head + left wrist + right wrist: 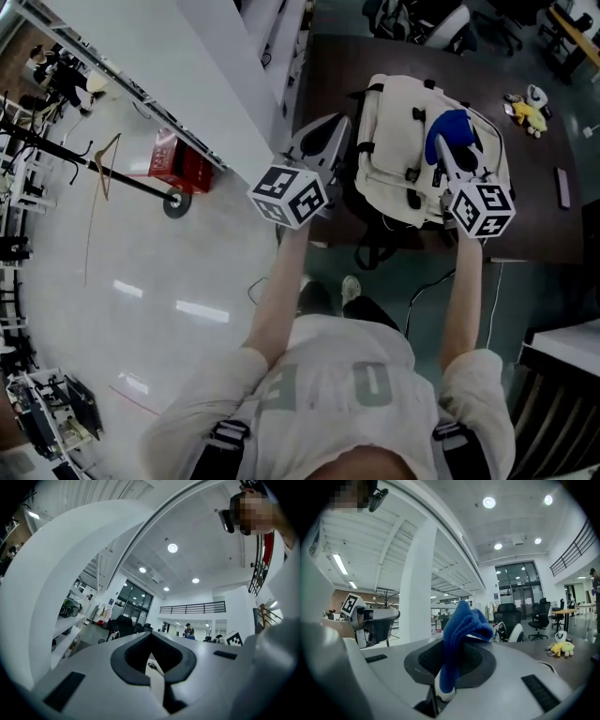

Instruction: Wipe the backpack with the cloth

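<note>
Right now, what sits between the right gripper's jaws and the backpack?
The blue cloth, pinched in the right gripper, as the right gripper view shows. In the head view it sits above the cream backpack; contact cannot be told.

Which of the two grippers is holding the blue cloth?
The right gripper, over the backpack: the blue cloth is clamped between its jaws. The left gripper holds nothing.

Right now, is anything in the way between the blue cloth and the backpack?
No, nothing visible is. The right tongs hold the blue cloth right over the cream backpack, with no other thing between them. The left tongs are off to the backpack's left side, not in the path.
</note>
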Demonstrator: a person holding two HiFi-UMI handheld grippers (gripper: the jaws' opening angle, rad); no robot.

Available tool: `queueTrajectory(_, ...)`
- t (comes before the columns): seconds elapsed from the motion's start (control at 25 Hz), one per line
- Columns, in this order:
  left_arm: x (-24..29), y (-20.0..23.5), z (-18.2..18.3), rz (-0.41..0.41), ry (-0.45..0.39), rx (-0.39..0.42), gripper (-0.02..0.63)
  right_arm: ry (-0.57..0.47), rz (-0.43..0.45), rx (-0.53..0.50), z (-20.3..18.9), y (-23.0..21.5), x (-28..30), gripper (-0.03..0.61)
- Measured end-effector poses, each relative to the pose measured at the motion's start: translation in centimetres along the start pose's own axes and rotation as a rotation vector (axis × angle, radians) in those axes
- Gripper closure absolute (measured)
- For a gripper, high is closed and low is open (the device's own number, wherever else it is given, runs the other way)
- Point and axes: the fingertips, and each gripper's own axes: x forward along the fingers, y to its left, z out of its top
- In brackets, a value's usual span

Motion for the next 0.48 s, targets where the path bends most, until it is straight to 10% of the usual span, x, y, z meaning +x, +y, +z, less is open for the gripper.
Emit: queueTrajectory(0.48,0.6,11.0,0.7,-0.214,0.106,-0.091,0.609,0.016,-0.306,0.147,-0.9,4.9,5.9,0.537)
